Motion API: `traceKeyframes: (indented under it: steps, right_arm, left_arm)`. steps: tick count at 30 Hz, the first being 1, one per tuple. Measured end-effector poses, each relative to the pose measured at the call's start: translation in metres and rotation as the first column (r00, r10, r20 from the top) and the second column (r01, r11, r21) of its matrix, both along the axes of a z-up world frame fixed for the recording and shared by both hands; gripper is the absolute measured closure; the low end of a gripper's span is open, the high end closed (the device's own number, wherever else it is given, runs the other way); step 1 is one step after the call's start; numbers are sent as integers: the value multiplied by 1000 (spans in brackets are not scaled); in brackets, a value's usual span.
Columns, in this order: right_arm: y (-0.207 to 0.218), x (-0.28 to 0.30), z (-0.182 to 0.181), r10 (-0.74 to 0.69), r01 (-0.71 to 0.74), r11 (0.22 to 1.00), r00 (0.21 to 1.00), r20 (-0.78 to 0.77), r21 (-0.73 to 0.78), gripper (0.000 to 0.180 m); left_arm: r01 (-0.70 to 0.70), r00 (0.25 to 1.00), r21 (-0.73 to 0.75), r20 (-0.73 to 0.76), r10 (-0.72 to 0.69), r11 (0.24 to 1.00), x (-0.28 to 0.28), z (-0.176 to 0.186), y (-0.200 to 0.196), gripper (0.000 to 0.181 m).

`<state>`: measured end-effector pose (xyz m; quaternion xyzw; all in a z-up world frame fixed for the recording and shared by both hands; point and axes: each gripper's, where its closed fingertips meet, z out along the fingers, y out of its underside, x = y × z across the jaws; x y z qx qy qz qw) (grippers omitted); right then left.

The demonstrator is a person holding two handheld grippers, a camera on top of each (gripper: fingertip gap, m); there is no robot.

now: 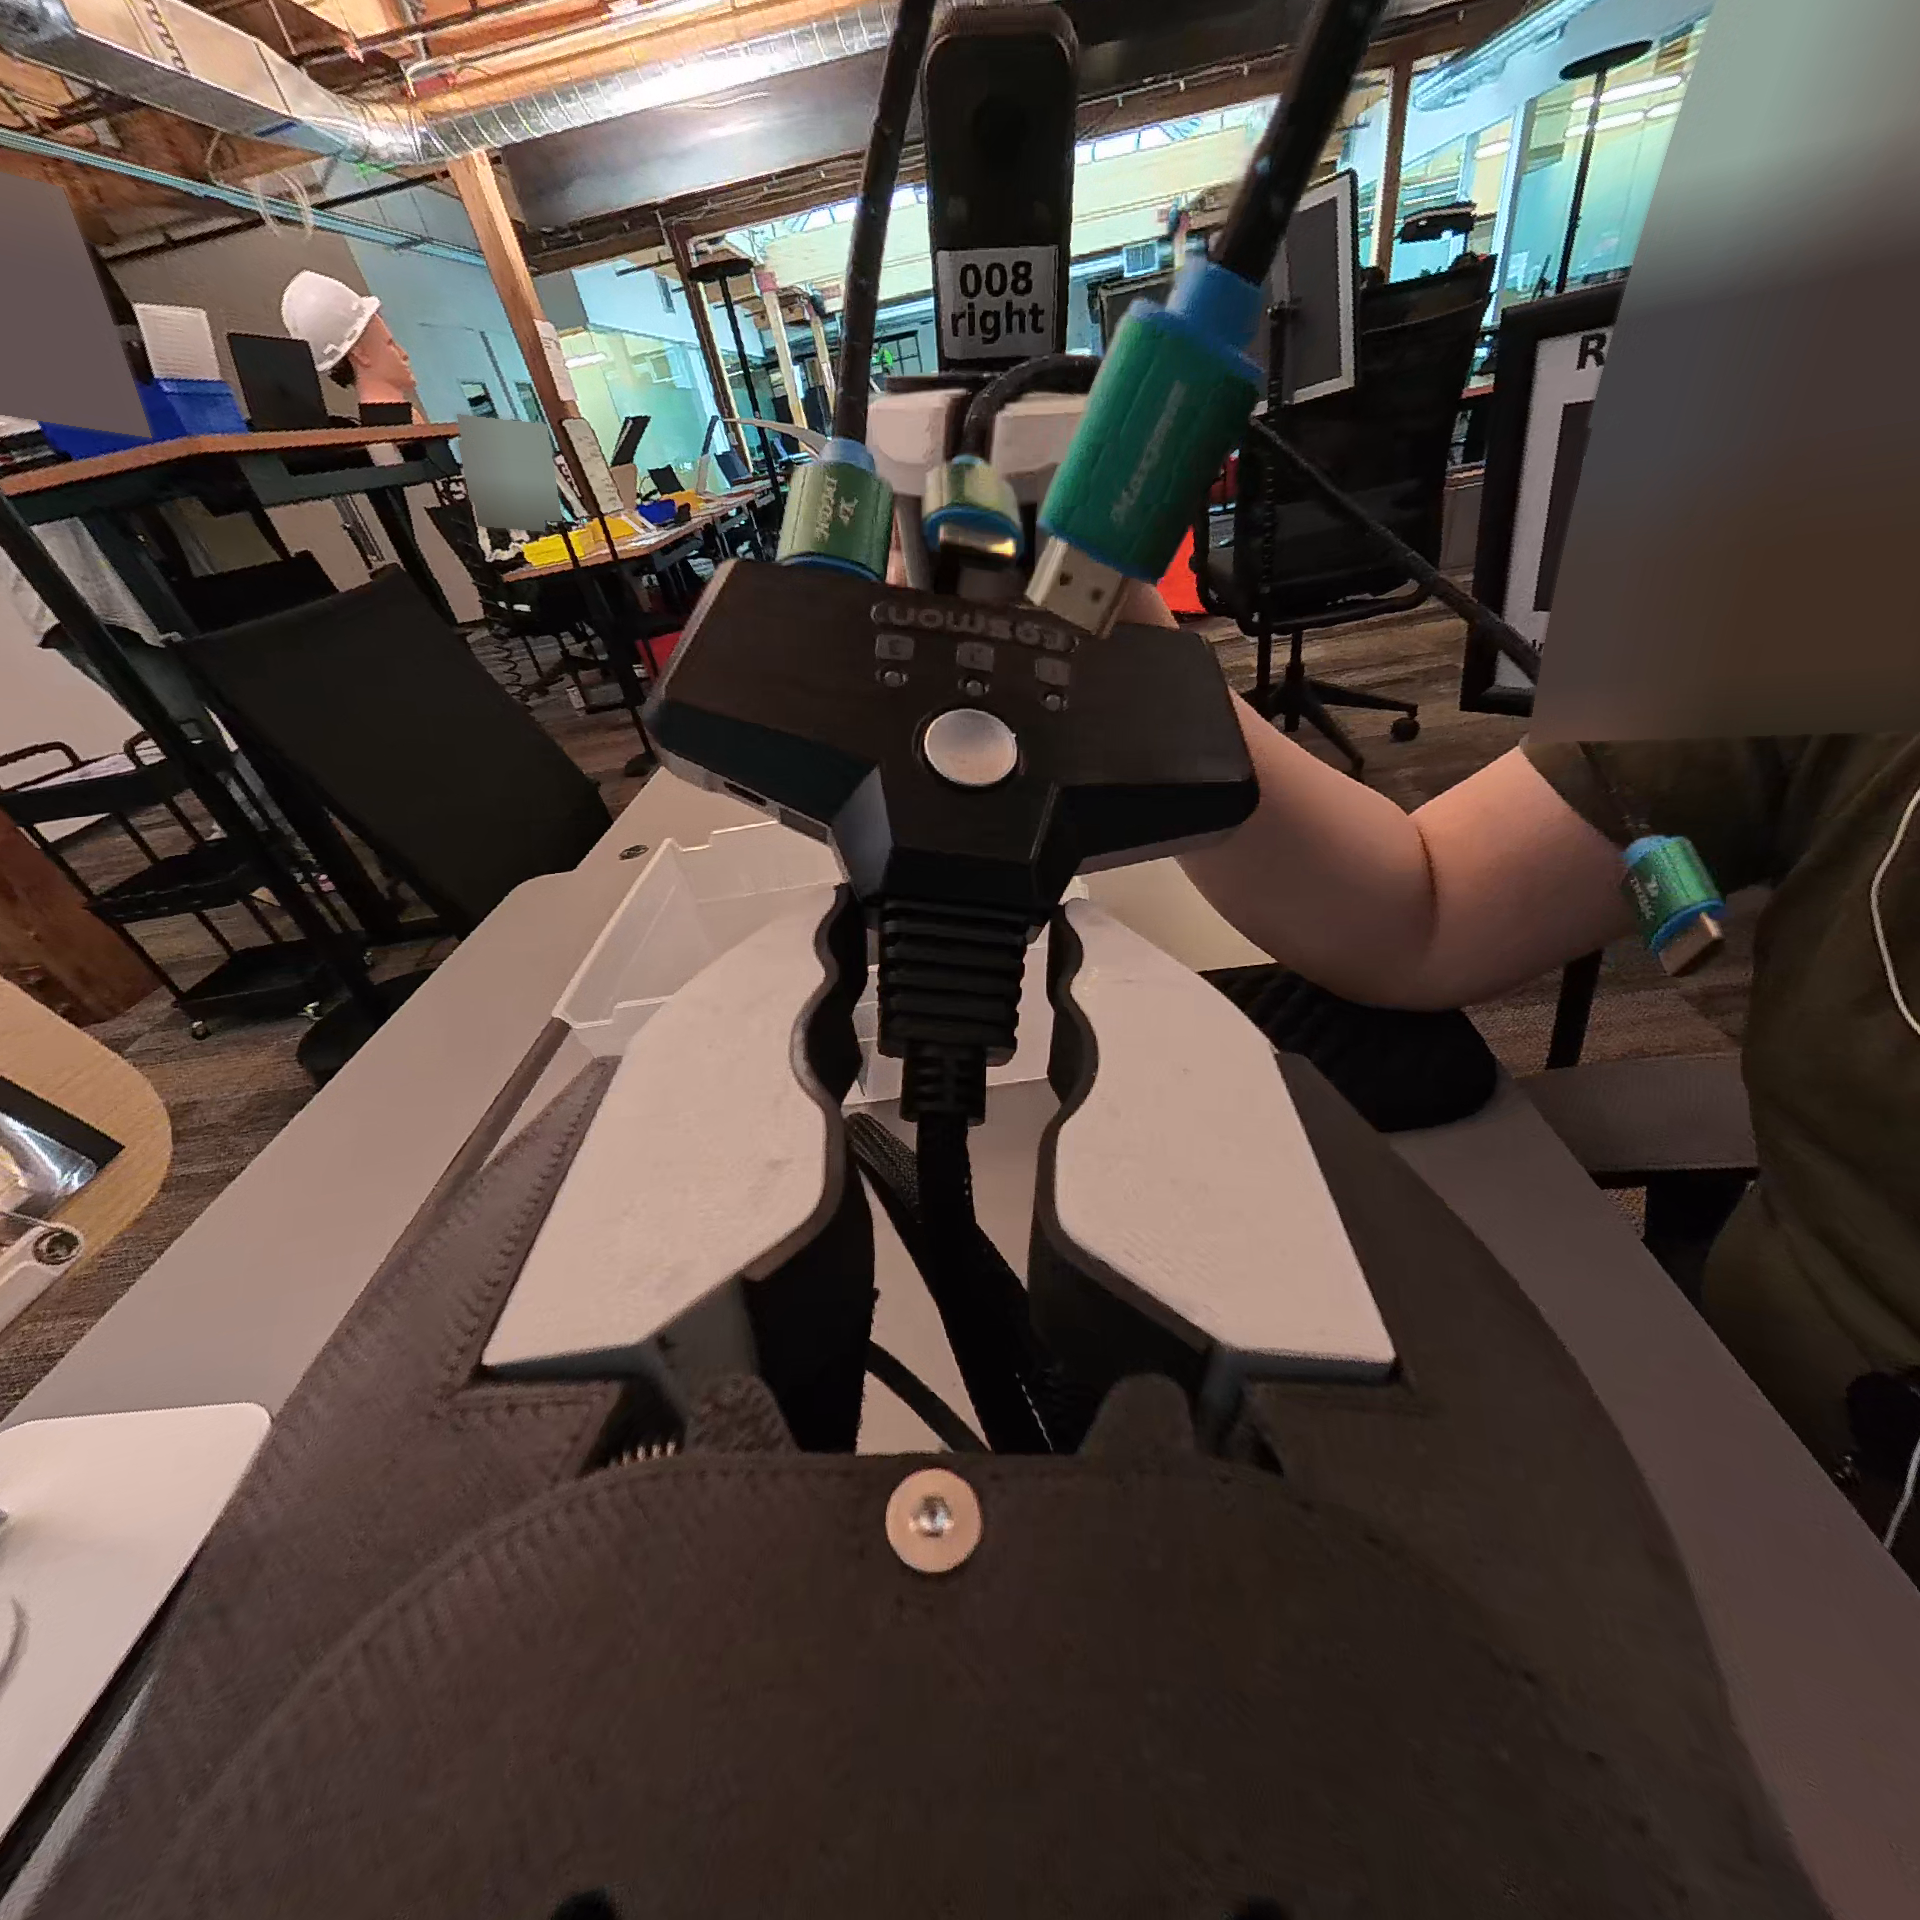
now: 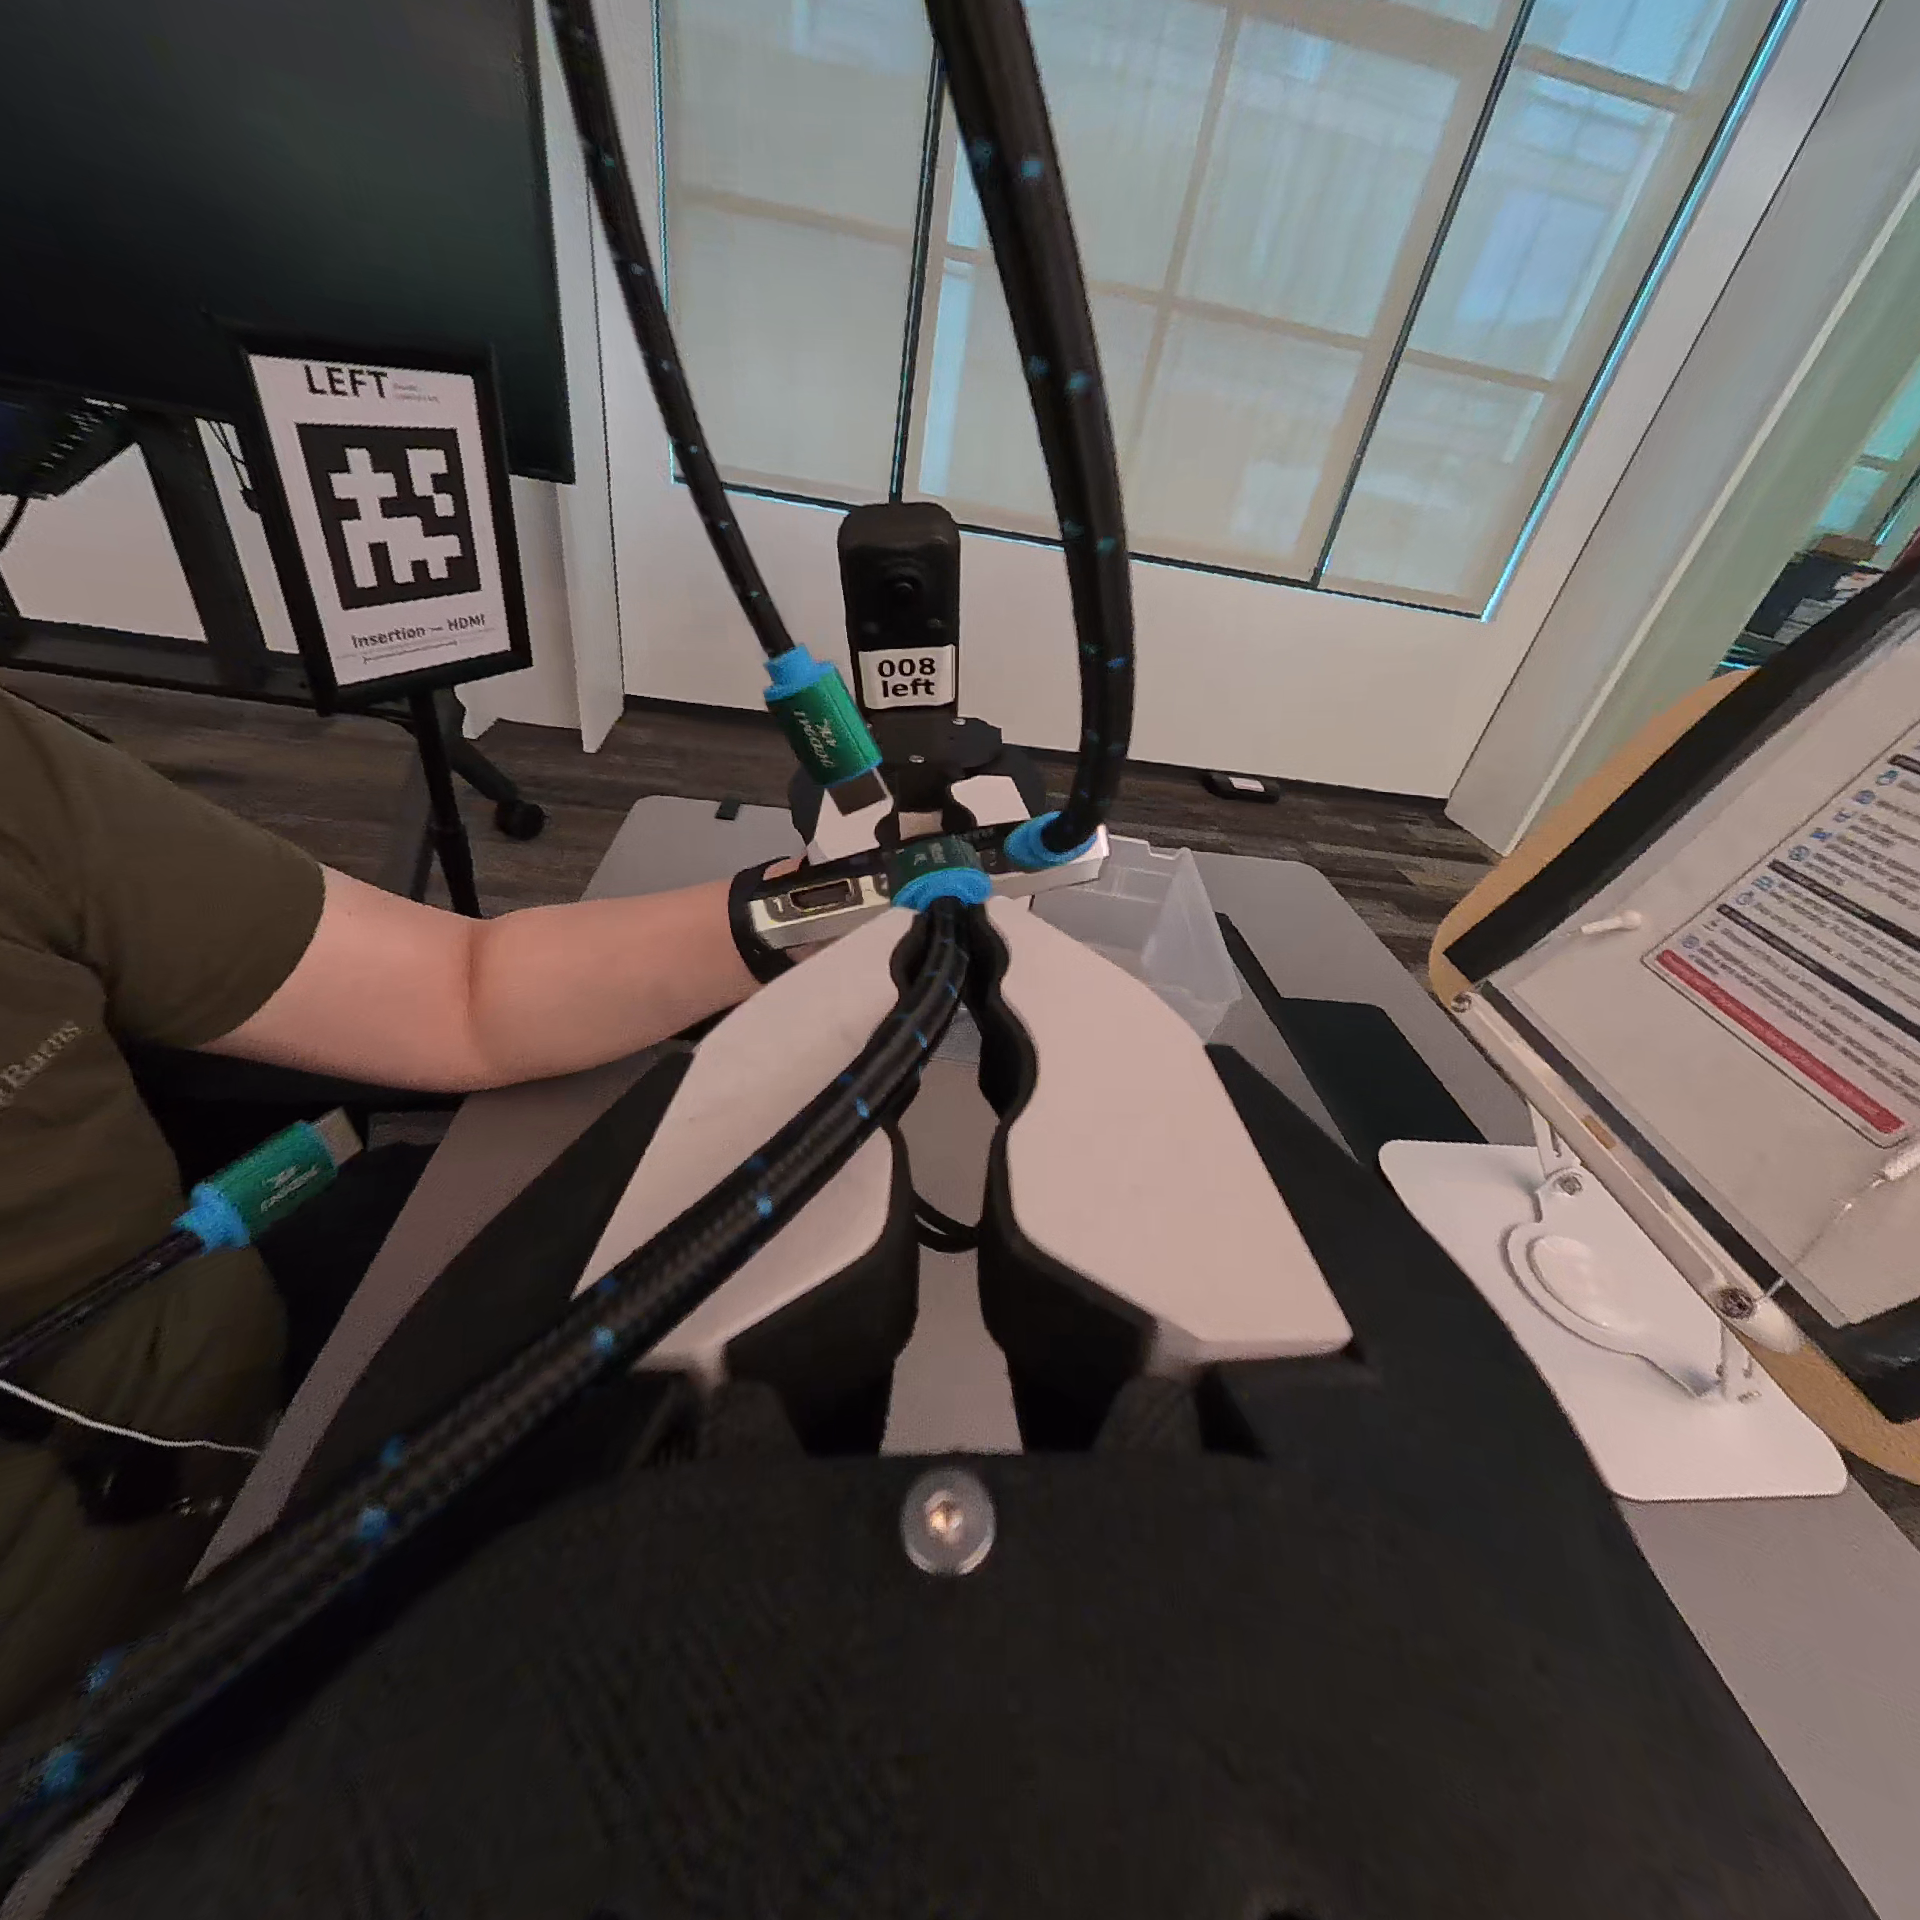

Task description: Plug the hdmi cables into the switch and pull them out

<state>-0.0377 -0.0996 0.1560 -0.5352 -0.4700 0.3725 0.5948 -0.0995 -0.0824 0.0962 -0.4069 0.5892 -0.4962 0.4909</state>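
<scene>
My left gripper is shut on the ribbed cable neck of the black HDMI switch and holds it above the table. One green HDMI plug sits in an outer port. My right gripper is shut on the middle green plug at the middle port; I cannot tell how deep it sits. A third plug hangs loose with its metal tip bare, just above the empty port. A fourth plug dangles by the person's body. The right gripper shows behind the switch.
A clear plastic bin stands on the grey table under the switch. The person's arm reaches in from the left. A framed marker sign stands behind it. A tilted screen on a white stand is at the right.
</scene>
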Motion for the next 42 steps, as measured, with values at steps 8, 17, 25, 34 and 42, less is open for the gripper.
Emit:
traceKeyframes:
  steps: [8,17,25,34,42]
  right_arm:
    - [2,-1,-5,17,-17,1000,1000,8,-23,173]
    - [3,0,-14,0,3,999,998,66,-55,173]
    - [6,4,-20,-15,24,994,996,92,-102,173]
    - [10,2,-24,-19,29,994,995,95,-105,173]
    - [19,3,4,-42,40,999,994,-106,-17,170]
  left_arm:
    - [-8,1000,23,-3,8,1000,2,0,-2,148]
    - [-59,996,68,-61,63,996,2,-5,1,148]
    - [-101,986,73,-126,110,992,4,-7,2,148]
    - [-134,979,75,-142,143,988,7,-9,6,148]
    - [-239,970,138,-12,243,961,5,18,10,148]
